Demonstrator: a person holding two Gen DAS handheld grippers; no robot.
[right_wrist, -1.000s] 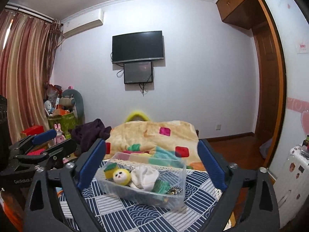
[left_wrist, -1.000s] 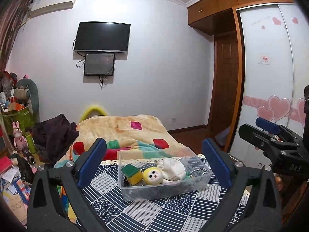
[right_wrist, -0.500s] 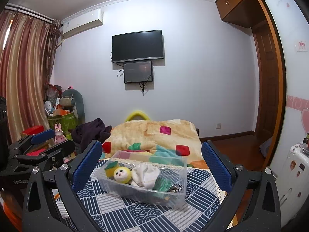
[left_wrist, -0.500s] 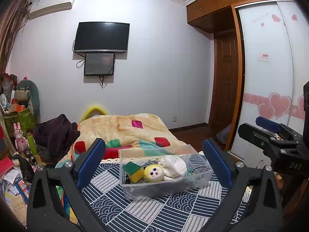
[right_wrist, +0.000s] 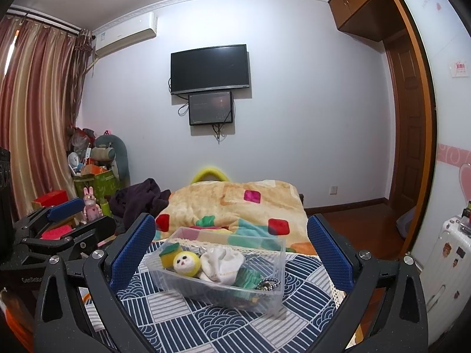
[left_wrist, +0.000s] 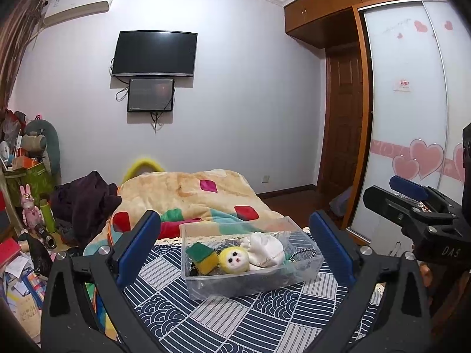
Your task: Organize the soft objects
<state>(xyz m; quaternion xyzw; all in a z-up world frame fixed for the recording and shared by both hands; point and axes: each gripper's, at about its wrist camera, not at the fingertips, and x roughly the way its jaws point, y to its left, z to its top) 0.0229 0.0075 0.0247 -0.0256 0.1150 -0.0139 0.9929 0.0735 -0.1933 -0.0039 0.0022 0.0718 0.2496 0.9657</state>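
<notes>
Left wrist view: the left gripper point(left_wrist: 235, 250), jaws released and holding nothing, frames the clear bin point(left_wrist: 306, 267) on the patterned table point(left_wrist: 265, 320), its long axis left-right; inside lie the sponge point(left_wrist: 201, 257), yellow plush point(left_wrist: 234, 261) and white cloth point(left_wrist: 263, 248).

Right wrist view: the right gripper point(right_wrist: 231, 254), jaws likewise released, faces the bin's corner. Descend from above, clearing the rim, and pinch one soft item.

One clear bin point(left_wrist: 250, 285), one sponge point(left_wrist: 201, 255), one yellow plush point(left_wrist: 234, 260), one white pouch point(left_wrist: 263, 250), two screens point(left_wrist: 154, 53).
</notes>
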